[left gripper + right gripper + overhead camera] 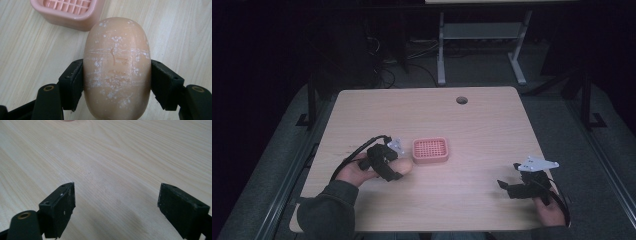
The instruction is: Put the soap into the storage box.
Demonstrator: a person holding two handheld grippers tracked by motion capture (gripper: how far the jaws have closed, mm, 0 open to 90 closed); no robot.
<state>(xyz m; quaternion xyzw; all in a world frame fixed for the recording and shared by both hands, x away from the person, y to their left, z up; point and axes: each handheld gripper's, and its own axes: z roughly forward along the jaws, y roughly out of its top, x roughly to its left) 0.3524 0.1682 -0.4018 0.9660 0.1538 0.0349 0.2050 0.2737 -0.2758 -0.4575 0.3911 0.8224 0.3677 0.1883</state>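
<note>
An oval peach-coloured soap bar (117, 67) with white scuffs sits between the jaws of my left gripper (117, 85), which is shut on its two sides. In the high view the soap bar (403, 166) lies low over the table just left of a pink slotted soap dish (430, 150), with my left gripper (393, 169) on it. The soap dish (70, 11) appears close ahead in the left gripper view. My right gripper (508, 185) is at the table's front right, open, with bare wood between its jaws (116, 205).
The light wooden table (482, 125) has a round cable hole (461, 100) near its far edge. Beyond it stand a white desk frame (482, 45) and cables on a dark floor. Broad bare wood lies between the two grippers.
</note>
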